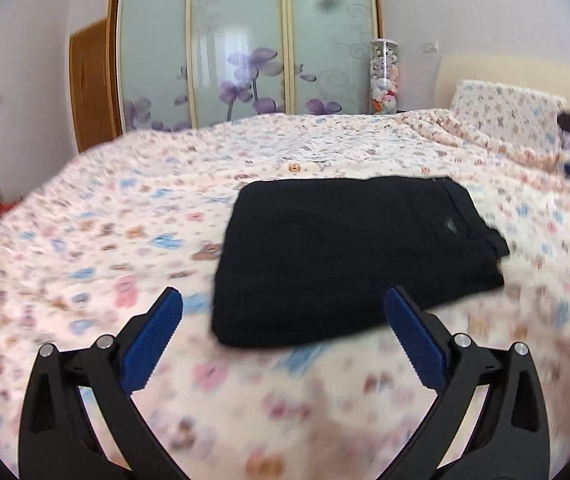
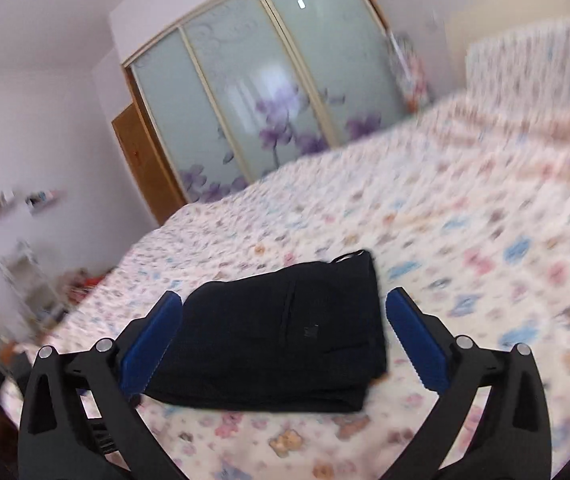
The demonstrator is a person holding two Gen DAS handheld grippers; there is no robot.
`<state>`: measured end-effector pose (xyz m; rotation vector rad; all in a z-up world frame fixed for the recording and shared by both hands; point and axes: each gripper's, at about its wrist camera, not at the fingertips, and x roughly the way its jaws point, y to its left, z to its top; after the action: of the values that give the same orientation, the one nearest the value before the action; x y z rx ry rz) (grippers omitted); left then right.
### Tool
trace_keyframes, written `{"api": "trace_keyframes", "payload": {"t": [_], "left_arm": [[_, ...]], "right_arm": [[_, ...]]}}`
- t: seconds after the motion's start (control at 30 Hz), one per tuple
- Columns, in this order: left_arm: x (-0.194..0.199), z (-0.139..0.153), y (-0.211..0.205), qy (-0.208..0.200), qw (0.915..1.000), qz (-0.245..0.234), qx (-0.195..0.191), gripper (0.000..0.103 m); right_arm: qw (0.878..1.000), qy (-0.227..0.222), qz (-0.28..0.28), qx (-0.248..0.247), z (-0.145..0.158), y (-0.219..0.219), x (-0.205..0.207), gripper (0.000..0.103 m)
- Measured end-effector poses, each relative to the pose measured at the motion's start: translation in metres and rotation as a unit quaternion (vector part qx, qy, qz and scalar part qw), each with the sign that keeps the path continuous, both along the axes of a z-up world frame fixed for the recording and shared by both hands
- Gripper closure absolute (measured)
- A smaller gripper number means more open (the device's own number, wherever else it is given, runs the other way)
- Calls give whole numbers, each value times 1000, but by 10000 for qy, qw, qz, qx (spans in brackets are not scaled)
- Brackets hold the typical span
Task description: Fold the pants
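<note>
Folded black pants [image 2: 285, 336] on floral bedspread [image 2: 465, 240], right tool [image 2: 284, 300] apparently wide open

Bedroom, pale walls [image 1: 465, 8], daylight, both views blurred. Big bed [image 1: 105, 220] w/ cream cover, small pastel print; matching pillow [image 1: 505, 116] against cream headboard [image 1: 497, 68]. Behind bed: wardrobe [image 1: 241, 40] w/ 3 frosted glass sliding doors, purple flower print, ceiling lights reflected in glass. Wooden door [image 1: 91, 84] just left of wardrobe. Clear tall jar of soft toys [image 1: 383, 76] betw. wardrobe & headboard. Wall socket [image 1: 431, 45] above headboard. Small shelf [image 2: 13, 198] on left wall, contents too blurred to tell.
</note>
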<state>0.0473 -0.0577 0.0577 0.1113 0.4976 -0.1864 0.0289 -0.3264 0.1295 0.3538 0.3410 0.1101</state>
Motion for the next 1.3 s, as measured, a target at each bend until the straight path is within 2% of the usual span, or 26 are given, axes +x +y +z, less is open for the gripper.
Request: {"api": "trace_keyframes", "payload": {"t": [0.1, 0.2, 0.37, 0.57, 0.73, 0.9, 1.1, 1.3], "left_arm": [[-29, -8, 5, -139, 9998, 110, 105, 2], [-46, -14, 11, -157, 9997, 189, -29, 2], [-58, -21, 10, -171, 9995, 268, -10, 2], [-60, -29, -1, -107, 9999, 52, 119, 2], [-53, -34, 3, 175, 9998, 56, -88, 2], [-43, -43, 11, 700, 9966, 84, -432, 2], [-43, -46, 6, 734, 9967, 219, -257, 2], [-45, -45, 6, 681, 9972, 245, -212, 2]], "right_arm": [[9975, -6, -326, -623, -10, 26, -26, 1], [9946, 130, -445, -927, -28, 38, -51, 1], [9927, 339, -602, -992, -49, 54, -66, 1], [9882, 438, -722, -1275, -66, 74, -73, 1], [9854, 567, -665, -1461, -78, 85, -66, 1], [9811, 683, -694, -1674, -86, 99, -61, 1], [9733, 704, -777, -2043, -95, 116, -59, 1], [9719, 687, -908, -2062, -98, 115, -60, 1]]}}
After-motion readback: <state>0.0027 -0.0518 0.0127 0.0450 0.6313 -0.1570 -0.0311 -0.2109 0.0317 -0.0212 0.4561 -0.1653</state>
